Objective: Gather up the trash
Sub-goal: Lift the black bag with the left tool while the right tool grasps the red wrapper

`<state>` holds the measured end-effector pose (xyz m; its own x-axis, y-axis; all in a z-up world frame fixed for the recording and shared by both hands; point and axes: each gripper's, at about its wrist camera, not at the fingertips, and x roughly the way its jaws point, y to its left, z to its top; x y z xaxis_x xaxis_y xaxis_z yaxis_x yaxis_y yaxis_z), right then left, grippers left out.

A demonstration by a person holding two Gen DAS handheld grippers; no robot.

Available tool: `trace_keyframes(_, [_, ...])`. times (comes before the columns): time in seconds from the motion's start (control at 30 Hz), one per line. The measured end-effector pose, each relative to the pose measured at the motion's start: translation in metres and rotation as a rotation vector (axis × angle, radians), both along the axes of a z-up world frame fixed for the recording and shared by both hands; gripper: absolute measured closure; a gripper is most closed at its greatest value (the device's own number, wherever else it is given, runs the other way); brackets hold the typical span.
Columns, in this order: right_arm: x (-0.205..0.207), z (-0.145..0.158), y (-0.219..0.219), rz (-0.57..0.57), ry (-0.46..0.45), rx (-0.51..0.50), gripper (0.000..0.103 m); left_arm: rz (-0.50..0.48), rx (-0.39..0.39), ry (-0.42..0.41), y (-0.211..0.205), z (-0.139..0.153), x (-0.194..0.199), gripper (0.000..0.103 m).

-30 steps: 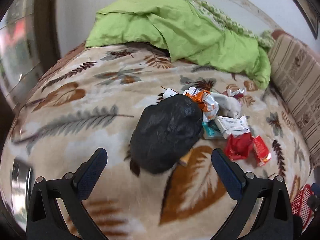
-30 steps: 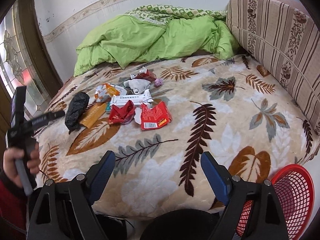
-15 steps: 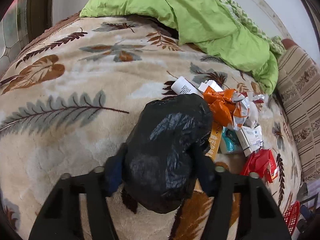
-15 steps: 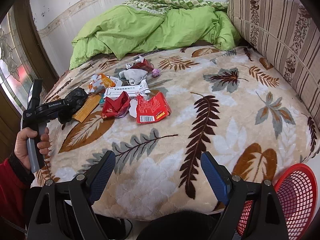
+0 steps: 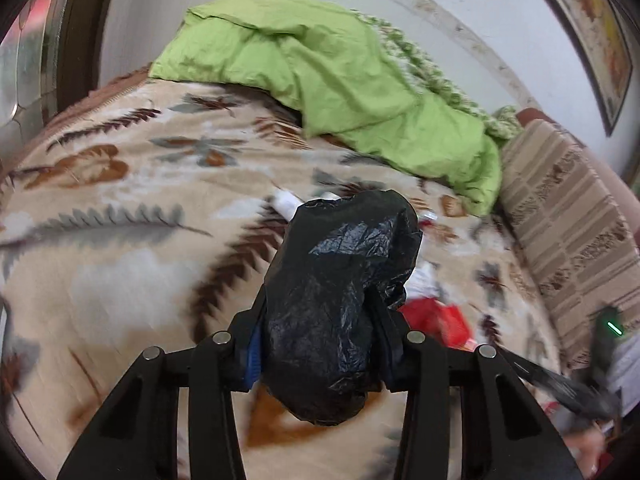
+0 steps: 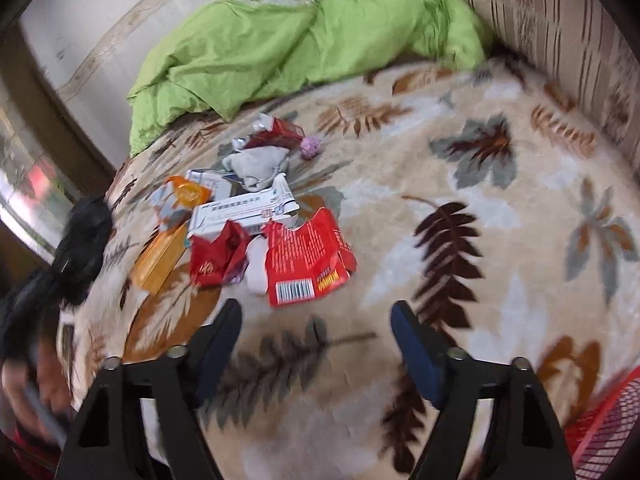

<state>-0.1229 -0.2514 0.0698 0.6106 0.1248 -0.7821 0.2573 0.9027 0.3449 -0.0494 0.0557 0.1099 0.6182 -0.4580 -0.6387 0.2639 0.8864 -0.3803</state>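
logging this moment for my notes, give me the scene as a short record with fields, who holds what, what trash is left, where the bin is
left gripper: shut on the black plastic bag, held above the bed
right gripper: open, holding nothing, over the blanket
trash left on bed: red wrapper, white box, orange packet, crumpled red packet, more behind
bin: red basket, at the lower right edge of the right wrist view
bedding: green duvet at the far end

1. The left wrist view looks along its fingers, close over the leaf-print blanket (image 5: 120, 264), toward the green quilt (image 5: 340, 80).
2. The right wrist view faces the same blanket (image 6: 500, 240) and quilt (image 6: 280, 40) from the bed's edge.
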Motion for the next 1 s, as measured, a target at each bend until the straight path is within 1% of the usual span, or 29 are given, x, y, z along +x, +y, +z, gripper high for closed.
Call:
trace_keyframes(0.07, [0.02, -0.013, -0.007, -0.01, 0.042, 0.032, 0.035, -0.016, -0.002, 0.003, -0.011, -0.002, -0.014, 0.06])
trace_keyframes(0.1, [0.029, -0.021, -0.008, -0.017, 0.071, 0.027, 0.035, -0.029, 0.014, -0.003, -0.019, -0.004, -0.019, 0.06])
trace_keyframes(0.17, [0.041, -0.03, -0.011, -0.025, 0.094, 0.031, 0.036, -0.043, 0.043, -0.021, -0.028, -0.006, -0.025, 0.06])
trace_keyframes(0.23, [0.051, -0.041, -0.013, -0.03, 0.105, 0.034, 0.042, -0.057, 0.081, -0.047, -0.036, -0.007, -0.029, 0.06])
trace_keyframes(0.27, [0.055, -0.046, -0.012, -0.031, 0.116, 0.034, 0.051, -0.054, 0.094, -0.055, -0.038, -0.008, -0.029, 0.06])
trace_keyframes(0.33, [0.055, -0.045, -0.01, -0.03, 0.104, 0.018, 0.065, -0.055, 0.094, -0.058, -0.038, -0.01, -0.03, 0.06])
trace_keyframes(0.37, [0.055, -0.044, -0.009, -0.012, 0.095, 0.033, 0.081, -0.053, 0.098, -0.058, -0.039, -0.012, -0.03, 0.06])
trace_keyframes(0.43, [0.053, -0.041, -0.006, 0.003, 0.084, 0.035, 0.082, -0.055, 0.108, -0.056, -0.04, -0.014, -0.03, 0.06])
trace_keyframes(0.5, [0.047, -0.033, -0.005, -0.001, 0.055, 0.038, 0.088, -0.057, 0.116, -0.069, -0.042, -0.014, -0.032, 0.06])
trace_keyframes(0.6, [0.032, -0.02, -0.002, -0.032, 0.014, 0.009, 0.088, -0.055, 0.15, -0.113, -0.047, -0.01, -0.04, 0.06])
trace_keyframes(0.73, [0.004, 0.004, 0.004, -0.075, -0.08, -0.038, 0.088, -0.054, 0.178, -0.149, -0.053, -0.007, -0.048, 0.06])
trace_keyframes(0.83, [-0.014, 0.012, 0.012, -0.08, -0.125, -0.045, 0.088, -0.066, 0.187, -0.165, -0.058, -0.005, -0.054, 0.06])
trace_keyframes(1.0, [-0.033, 0.02, 0.017, -0.077, -0.161, -0.055, 0.088, -0.075, 0.2, -0.173, -0.063, -0.006, -0.063, 0.06])
